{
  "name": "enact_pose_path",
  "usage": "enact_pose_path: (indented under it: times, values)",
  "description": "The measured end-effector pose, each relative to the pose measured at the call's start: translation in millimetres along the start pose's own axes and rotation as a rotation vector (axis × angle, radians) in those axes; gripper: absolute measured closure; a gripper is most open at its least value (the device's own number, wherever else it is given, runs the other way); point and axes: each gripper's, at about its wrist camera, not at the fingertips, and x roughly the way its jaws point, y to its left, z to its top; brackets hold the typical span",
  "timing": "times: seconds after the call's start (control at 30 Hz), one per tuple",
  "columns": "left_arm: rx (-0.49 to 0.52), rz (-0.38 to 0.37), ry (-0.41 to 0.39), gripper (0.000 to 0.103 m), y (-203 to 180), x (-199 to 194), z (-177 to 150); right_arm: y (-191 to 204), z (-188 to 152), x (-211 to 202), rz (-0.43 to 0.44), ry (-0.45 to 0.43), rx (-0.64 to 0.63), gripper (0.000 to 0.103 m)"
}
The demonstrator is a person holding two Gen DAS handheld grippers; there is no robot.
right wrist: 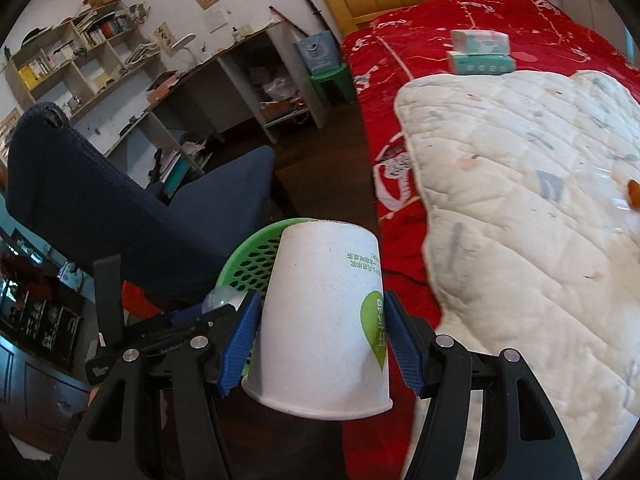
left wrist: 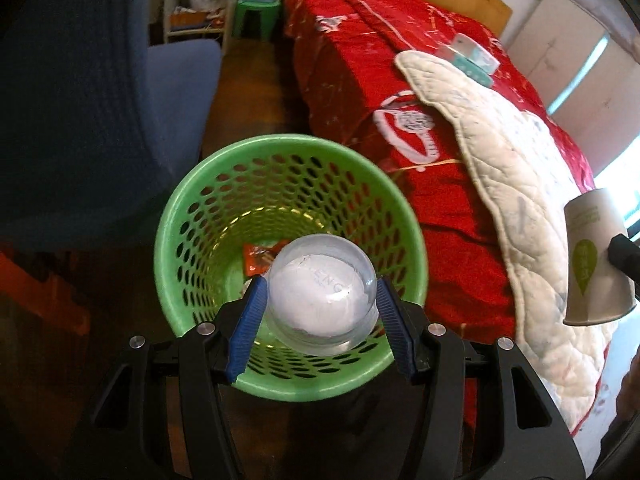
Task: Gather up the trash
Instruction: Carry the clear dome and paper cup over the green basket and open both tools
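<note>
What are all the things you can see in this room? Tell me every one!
Basket: 1, green with holes, on the floor by the bed.
Clear plastic cup: 1, see-through with white inside, held over the basket.
Wrapper: 1, orange-red, at the basket's bottom.
Paper cup: 1, white with a green heart, held upside down beside the bed.
Bedspread: 1, red, on the bed.
Quilt: 1, cream, on the bedspread.
Tissue packs: 2, white and teal, stacked on the bed.
Chair: 1, dark blue, left of the basket.
Stool: 1, green, by the headboard.
Left gripper: 1, black with blue pads.
Right gripper: 1, same colours.
</note>
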Motion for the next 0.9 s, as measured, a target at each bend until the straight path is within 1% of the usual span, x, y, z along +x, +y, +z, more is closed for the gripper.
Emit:
enact_pose_path:
  times: [0.13,0.3,0.5,0.73,0.8,0.9]
  values:
    - [-0.035,0.000,-0.003,0.037,13,-3,-2,12,4,18,0.021,0.013,-0.006,0.043]
    - [-0.084,0.004,-0.012,0.036,31,-12,-7,27,7,39,0.039,0.030,-0.018,0.043]
    - [-0.116,0.013,-0.026,0.035,45,-23,-14,41,11,67,0.051,0.049,-0.026,0.043]
    - [-0.141,0.014,-0.031,0.035,54,-26,-16,55,13,91,0.075,0.061,-0.019,0.042]
    - [-0.143,0.012,-0.034,0.035,55,-27,-16,58,13,95,0.079,0.054,-0.027,0.040]
    - [-0.147,0.013,-0.030,0.035,54,-26,-16,56,12,94,0.082,0.048,-0.020,0.034]
